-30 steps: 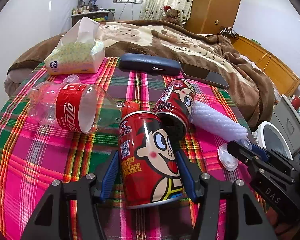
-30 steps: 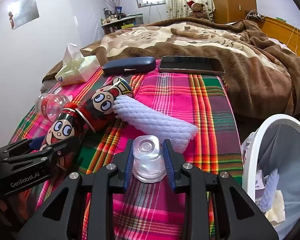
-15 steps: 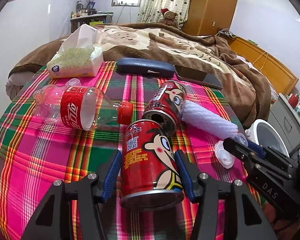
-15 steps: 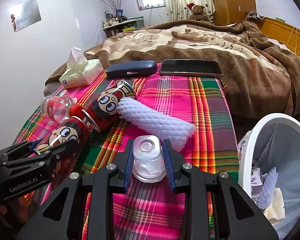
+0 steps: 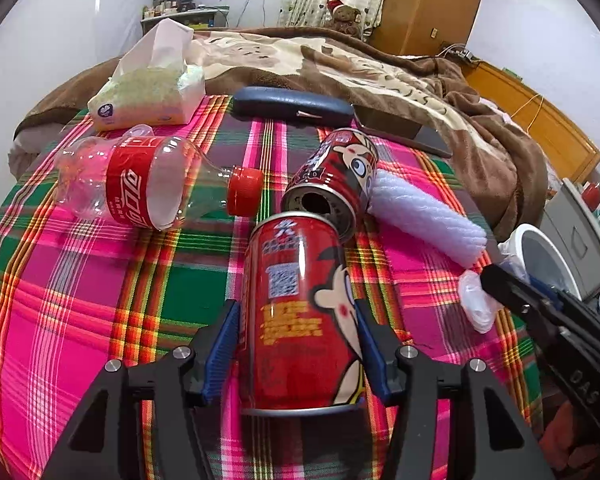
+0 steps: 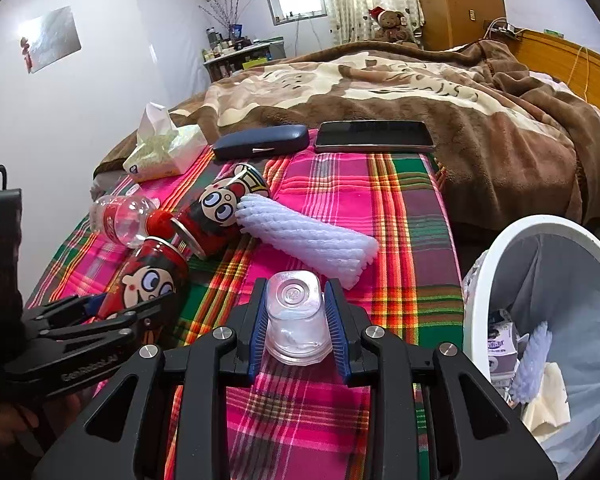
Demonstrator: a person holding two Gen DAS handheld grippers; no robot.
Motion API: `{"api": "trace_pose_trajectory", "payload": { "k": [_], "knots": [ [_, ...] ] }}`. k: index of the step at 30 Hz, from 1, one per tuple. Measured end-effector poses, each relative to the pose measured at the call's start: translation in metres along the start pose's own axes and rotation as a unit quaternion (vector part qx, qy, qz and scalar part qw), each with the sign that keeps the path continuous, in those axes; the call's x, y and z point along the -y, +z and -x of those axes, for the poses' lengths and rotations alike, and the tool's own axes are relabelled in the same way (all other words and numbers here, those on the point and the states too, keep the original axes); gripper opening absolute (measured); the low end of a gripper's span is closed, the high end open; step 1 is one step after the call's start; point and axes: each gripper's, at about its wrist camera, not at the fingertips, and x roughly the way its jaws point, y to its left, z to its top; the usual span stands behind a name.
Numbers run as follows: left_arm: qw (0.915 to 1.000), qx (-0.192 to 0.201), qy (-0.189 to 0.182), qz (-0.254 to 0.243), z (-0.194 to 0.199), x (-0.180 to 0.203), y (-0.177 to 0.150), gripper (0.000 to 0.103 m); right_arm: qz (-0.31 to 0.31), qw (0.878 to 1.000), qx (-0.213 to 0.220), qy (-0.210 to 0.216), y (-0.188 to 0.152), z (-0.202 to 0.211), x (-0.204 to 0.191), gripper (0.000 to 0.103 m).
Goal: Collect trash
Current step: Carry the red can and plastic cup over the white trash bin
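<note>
My left gripper is shut on a red cartoon can and holds it above the plaid blanket. My right gripper is shut on a clear plastic cup, upside down, just left of the white trash bin. A second red can, an empty cola bottle and a white foam sleeve lie on the blanket. The held can also shows in the right wrist view.
A tissue pack, a dark glasses case and a phone lie at the blanket's far edge. A brown bed cover lies beyond. The bin holds paper and foam trash.
My left gripper has lifted the red can off the blanket and pulled it back. My right gripper has raised the clear cup slightly and drawn back toward the bin.
</note>
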Motion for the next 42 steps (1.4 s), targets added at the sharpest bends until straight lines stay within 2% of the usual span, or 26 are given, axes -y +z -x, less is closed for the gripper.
{"api": "trace_pose_trajectory", "payload": {
  "k": [5, 18, 27, 42],
  "knots": [
    [0.9999, 0.008, 0.006, -0.006, 0.003, 0.003, -0.001, 0.053, -0.001, 1.0, 0.001, 0.0, -0.002, 0.002, 0.001, 0.029],
    [0.9985, 0.039, -0.014, -0.035, 0.039, 0.033, -0.006, 0.053, -0.014, 1.0, 0.019, -0.004, -0.005, 0.024, 0.012, 0.029],
    [0.9956, 0.057, -0.028, -0.068, 0.061, 0.071, -0.009, 0.053, -0.035, 0.998, 0.043, -0.024, -0.008, 0.055, 0.037, 0.029],
    [0.9844, 0.073, -0.072, -0.143, 0.078, 0.162, -0.017, 0.053, -0.088, 0.991, 0.071, -0.078, -0.024, 0.097, 0.1, 0.029]
  ]
}}
